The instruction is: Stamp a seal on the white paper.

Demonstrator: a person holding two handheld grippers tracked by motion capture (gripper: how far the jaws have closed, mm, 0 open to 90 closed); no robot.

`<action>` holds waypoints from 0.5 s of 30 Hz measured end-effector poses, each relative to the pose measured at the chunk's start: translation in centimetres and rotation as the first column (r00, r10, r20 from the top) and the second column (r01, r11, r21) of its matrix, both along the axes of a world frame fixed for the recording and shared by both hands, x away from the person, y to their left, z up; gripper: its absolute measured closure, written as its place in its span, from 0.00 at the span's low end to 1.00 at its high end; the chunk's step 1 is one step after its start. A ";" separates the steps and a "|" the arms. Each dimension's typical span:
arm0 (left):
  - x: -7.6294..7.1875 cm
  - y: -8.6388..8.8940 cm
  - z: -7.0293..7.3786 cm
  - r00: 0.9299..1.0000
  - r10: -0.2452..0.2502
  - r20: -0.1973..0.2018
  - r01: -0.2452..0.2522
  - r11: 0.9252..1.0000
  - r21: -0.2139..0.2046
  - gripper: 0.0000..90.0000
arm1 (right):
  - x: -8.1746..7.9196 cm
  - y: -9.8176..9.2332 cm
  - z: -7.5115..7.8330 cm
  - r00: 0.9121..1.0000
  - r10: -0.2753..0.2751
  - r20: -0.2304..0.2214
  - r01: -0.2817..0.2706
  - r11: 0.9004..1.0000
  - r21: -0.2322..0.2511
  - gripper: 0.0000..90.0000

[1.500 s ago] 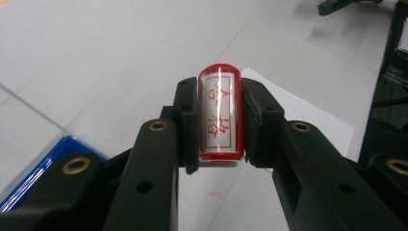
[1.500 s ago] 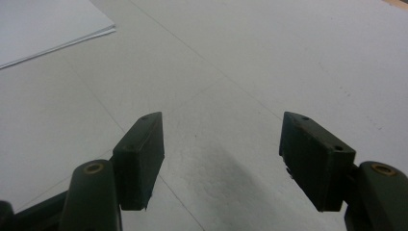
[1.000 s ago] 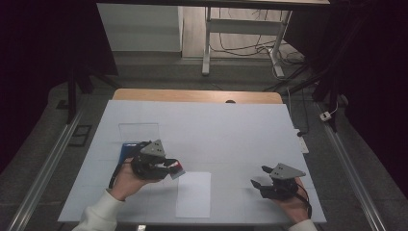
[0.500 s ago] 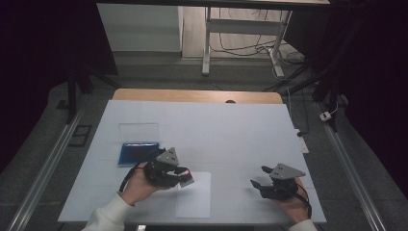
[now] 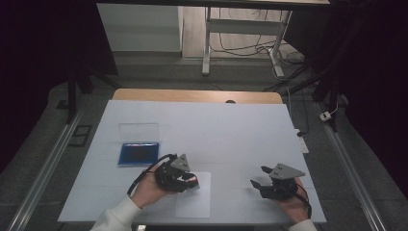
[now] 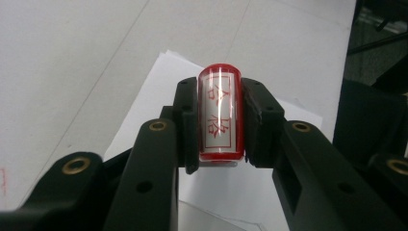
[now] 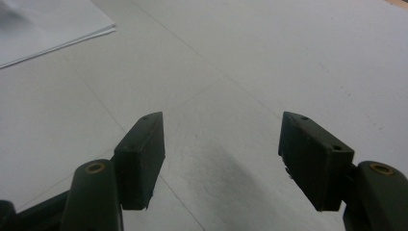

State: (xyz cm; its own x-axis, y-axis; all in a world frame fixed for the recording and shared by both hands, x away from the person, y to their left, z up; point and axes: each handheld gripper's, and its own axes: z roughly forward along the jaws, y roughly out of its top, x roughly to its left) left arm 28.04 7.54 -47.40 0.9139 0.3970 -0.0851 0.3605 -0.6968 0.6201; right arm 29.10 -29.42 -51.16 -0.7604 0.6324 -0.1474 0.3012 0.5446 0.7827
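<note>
Stamp (image 6: 220, 117): clear cylinder with red ends and red characters under a red frame, clamped sideways between the two black jaws of the left gripper (image 5: 191, 181), whose pads press on both of its flanks. In the high view the stamp sits over the left edge of the paper sheet (image 5: 194, 201), near the front of the white table cover (image 5: 231, 130). Whether it touches the sheet cannot be told.

Ink pad (image 5: 139, 153): blue tray, clear lid (image 5: 138, 132) lying open behind it, left of the left gripper and apart from it.

Right gripper (image 5: 258, 179): jaws spread wide, nothing between them, held low over bare cover, well to the right of the sheet.
</note>
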 end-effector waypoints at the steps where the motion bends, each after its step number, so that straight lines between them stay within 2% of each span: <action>1: 0.0 -0.1 -0.1 1.000 -0.001 0.002 0.001 1.000 0.007 0.78 | 0.0 0.0 0.0 1.000 0.000 0.000 0.000 1.000 0.000 0.36; 5: 0.0 -0.6 -0.4 1.000 -0.001 0.008 0.001 0.999 0.040 0.78 | 0.0 0.0 0.0 1.000 0.001 0.000 -0.001 1.000 -0.002 0.36; 15: 0.2 -1.5 -1.2 1.000 0.000 0.011 -0.001 0.997 0.083 0.78 | 0.0 0.0 0.0 1.000 0.000 -0.001 0.000 1.000 -0.004 0.36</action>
